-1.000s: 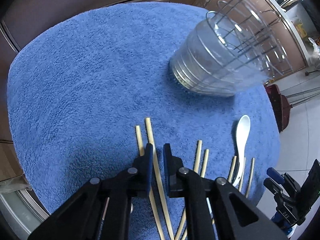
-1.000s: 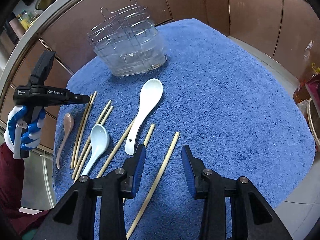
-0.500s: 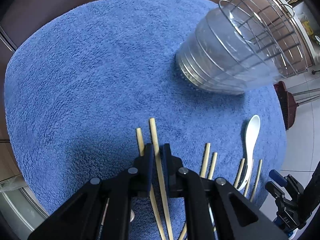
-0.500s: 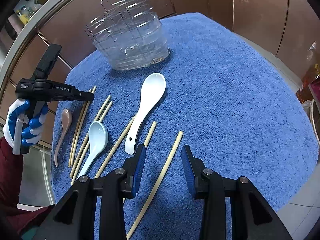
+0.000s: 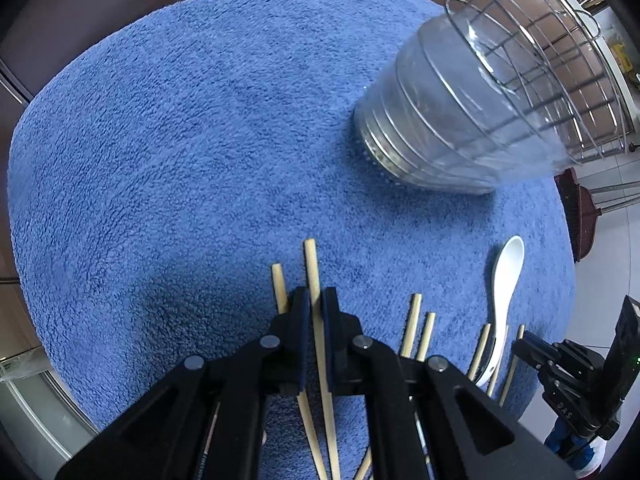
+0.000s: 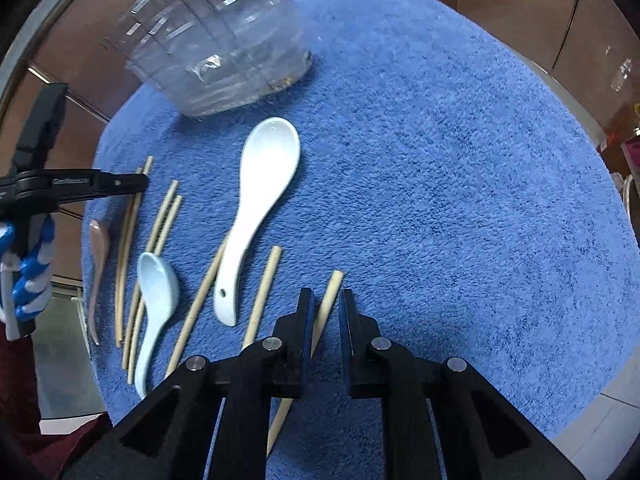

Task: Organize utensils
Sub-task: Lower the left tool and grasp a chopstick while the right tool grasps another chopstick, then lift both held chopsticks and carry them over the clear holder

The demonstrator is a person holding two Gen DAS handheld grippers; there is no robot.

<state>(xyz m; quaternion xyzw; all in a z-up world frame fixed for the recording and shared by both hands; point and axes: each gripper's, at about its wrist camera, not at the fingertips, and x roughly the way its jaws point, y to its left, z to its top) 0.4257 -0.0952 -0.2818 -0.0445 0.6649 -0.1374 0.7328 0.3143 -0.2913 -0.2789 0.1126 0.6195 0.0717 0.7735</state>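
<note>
Several bamboo chopsticks and three spoons lie on a blue towel. My left gripper points down at the towel, shut on one chopstick near its tip, and a second chopstick lies just to its left. My right gripper straddles the rightmost chopstick. Its jaws are closing, with a small gap still showing at the right pad. A white spoon, a pale blue spoon and a pinkish spoon lie to the left of it. The left gripper shows there too.
A clear plastic utensil holder with a wire divider stands on the towel beyond the utensils. A gloved hand holds the left gripper. Brown cabinet fronts surround the round table, and tiled floor lies past its edge.
Both grippers have sunk closer to the towel. The right jaws have narrowed from wide apart to close around the chopstick. The left jaws have pinched in on their chopstick.
</note>
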